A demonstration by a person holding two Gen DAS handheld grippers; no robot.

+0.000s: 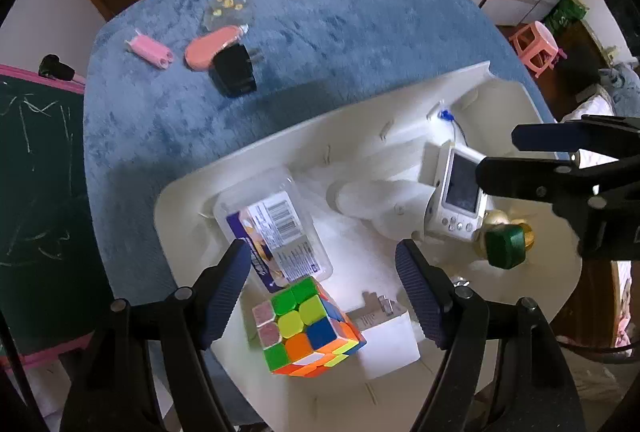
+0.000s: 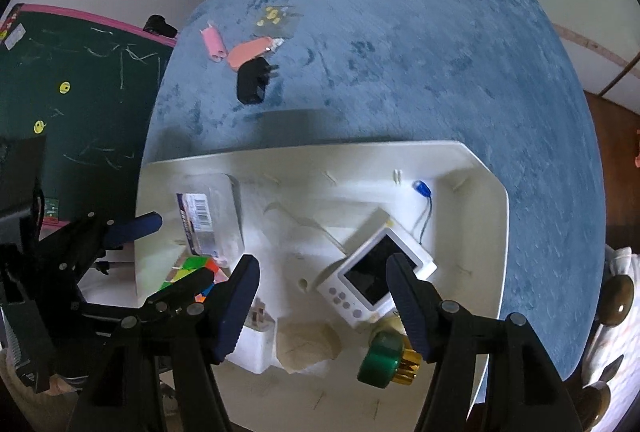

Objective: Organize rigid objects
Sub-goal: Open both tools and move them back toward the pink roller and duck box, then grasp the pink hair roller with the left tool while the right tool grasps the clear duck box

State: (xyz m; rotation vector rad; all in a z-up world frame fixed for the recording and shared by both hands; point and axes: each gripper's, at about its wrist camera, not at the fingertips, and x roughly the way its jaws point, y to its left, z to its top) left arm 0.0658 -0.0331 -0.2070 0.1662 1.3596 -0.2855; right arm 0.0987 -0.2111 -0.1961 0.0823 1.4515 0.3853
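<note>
A white tray (image 1: 192,187) sits on the blue table cover (image 1: 320,11). In it lie a Rubik's cube (image 1: 308,328), a clear plastic box with a label (image 1: 276,224), a white charger (image 1: 384,340), a white handheld device with a screen (image 1: 460,191) and a green-and-gold knob (image 1: 506,244). My left gripper (image 1: 322,284) is open just above the cube and holds nothing. My right gripper (image 2: 322,296) is open above the tray (image 2: 480,191), between the white charger (image 2: 256,340) and the device (image 2: 372,280). Outside the tray lie a black plug (image 1: 234,73), an orange oval piece (image 1: 208,47) and a pink piece (image 1: 150,49).
A small clear packet with yellow bits (image 1: 226,9) lies at the table's far side. A green chalkboard with a pink frame (image 2: 80,91) stands left of the table. A pink stool (image 1: 538,45) is on the floor at the right.
</note>
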